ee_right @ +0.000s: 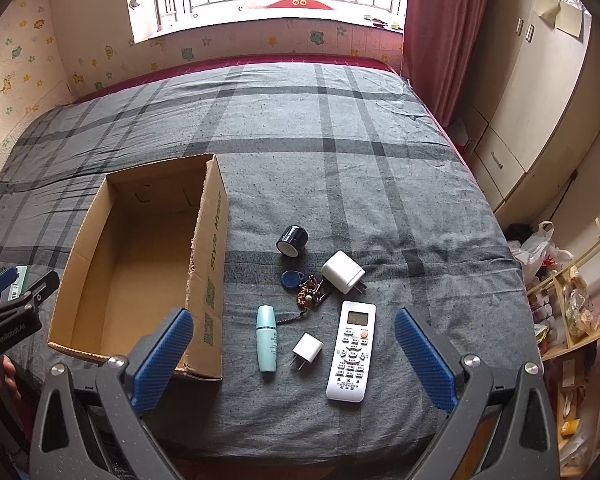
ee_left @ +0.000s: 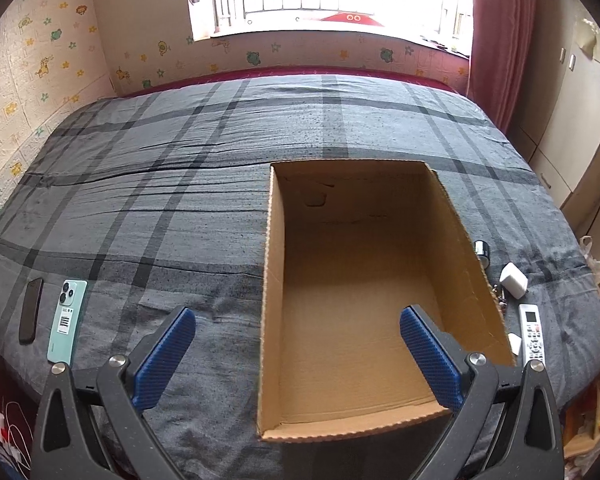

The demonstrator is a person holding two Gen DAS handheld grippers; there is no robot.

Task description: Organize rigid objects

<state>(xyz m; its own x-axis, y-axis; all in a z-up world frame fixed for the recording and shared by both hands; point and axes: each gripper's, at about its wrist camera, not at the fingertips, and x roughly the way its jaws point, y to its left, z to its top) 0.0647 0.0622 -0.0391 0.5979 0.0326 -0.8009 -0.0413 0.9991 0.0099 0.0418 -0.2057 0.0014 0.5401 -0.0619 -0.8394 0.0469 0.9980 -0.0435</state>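
An empty cardboard box [ee_left: 464, 240] [ee_right: 214, 240] lies open-topped on the plaid bed. My left gripper [ee_left: 298, 316] hangs open over the box's near left wall, holding nothing. Left of it lie a mint phone [ee_left: 67, 320] and a black phone [ee_left: 31, 310]. My right gripper [ee_right: 294, 318] is open above a group of items right of the box: a white remote [ee_right: 352, 350], a teal bottle [ee_right: 267, 338], a small white charger [ee_right: 307, 348], a larger charger [ee_right: 342, 272], a key bunch with a blue fob [ee_right: 306, 286] and a dark round tin [ee_right: 292, 240].
The bed [ee_left: 180, 152] fills most of both views, with wide bare blanket behind the box. A window and stickered wall stand beyond. A red curtain [ee_right: 444, 32], a wardrobe [ee_right: 540, 100] and cluttered shelves [ee_right: 572, 312] line the right side.
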